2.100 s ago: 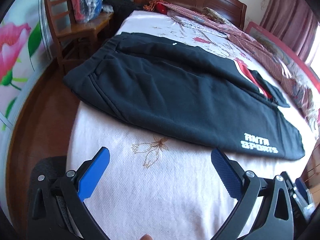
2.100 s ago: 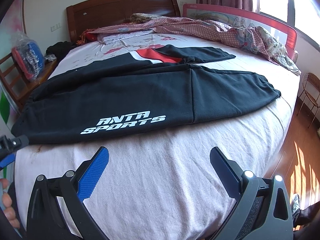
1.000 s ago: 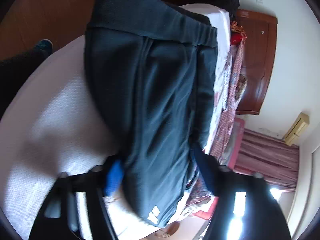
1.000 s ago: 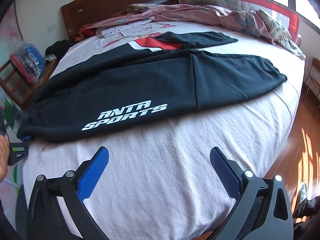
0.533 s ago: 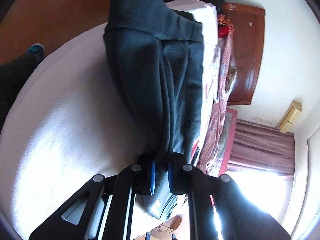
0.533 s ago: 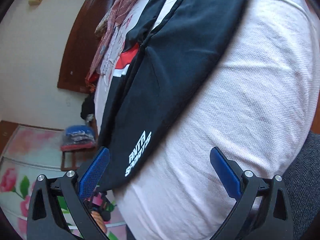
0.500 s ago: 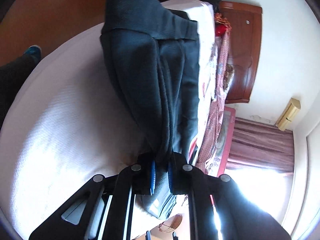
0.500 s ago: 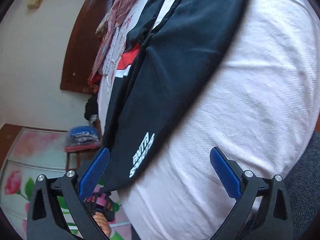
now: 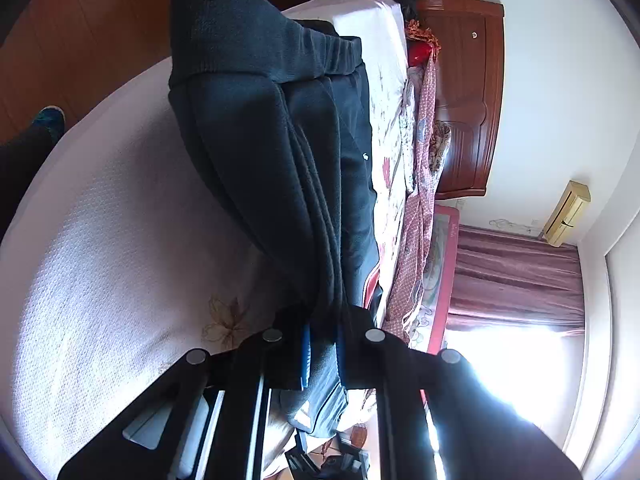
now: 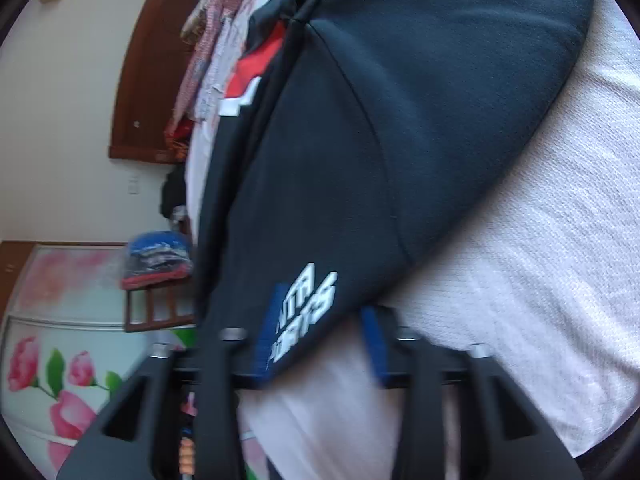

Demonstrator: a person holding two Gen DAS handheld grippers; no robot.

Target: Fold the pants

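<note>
Now, left tongs (image 9: 322, 354) clamping black pants (image 9: 260, 152), right tongs (image 10: 320, 344) part-closed around their edge

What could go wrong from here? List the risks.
1. The right claw is not shut yet; only the edge of the pants by the logo sits between its jaws, so it may slip out or catch the bedsheet.
2. The left claw pinches bunched layers; one could slide free, skewing the fold.
</note>
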